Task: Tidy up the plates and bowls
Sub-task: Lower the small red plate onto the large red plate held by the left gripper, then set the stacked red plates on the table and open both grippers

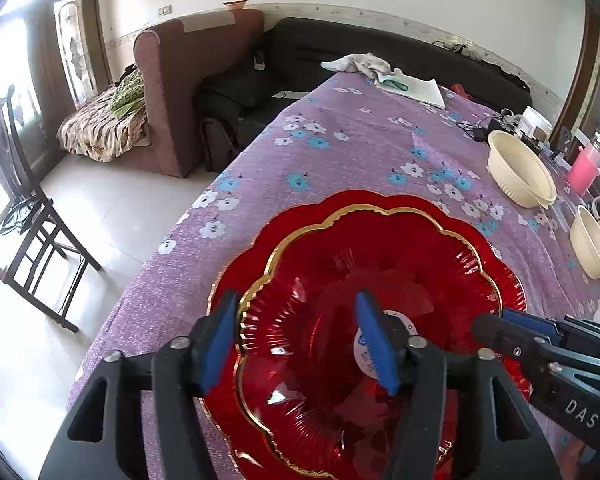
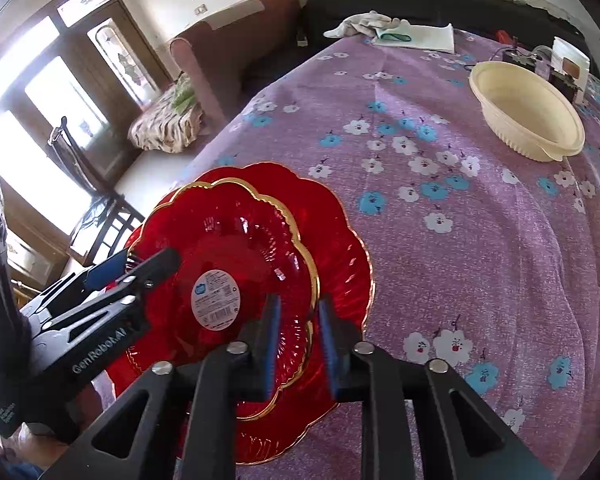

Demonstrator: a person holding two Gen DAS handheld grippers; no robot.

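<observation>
**Small red plate set onto large red plate, both grippers letting go**

A table under a purple floral cloth [image 2: 480, 240] is shown, w/ a large red scalloped plate [image 2: 340, 216] lying near its edge. A smaller red gold-rimmed plate [image 2: 236, 240] is stacked on it, sticker up. Two cream bowls [image 1: 520, 168] [image 1: 590, 244] are seen well apart, to the right.

The left gripper [image 1: 296, 344] is spread wide; its jaws straddle the small plate's left rim, pads not pressing. The right gripper [image 2: 298, 344] is parted only slightly, w/ the right rim between its pads (contact can't be told for sure).

The release is judged to be the step in hand. It is best done by opening both fully, then lifting straight back so the rims aren't dragged & the stack stays centred.
</observation>
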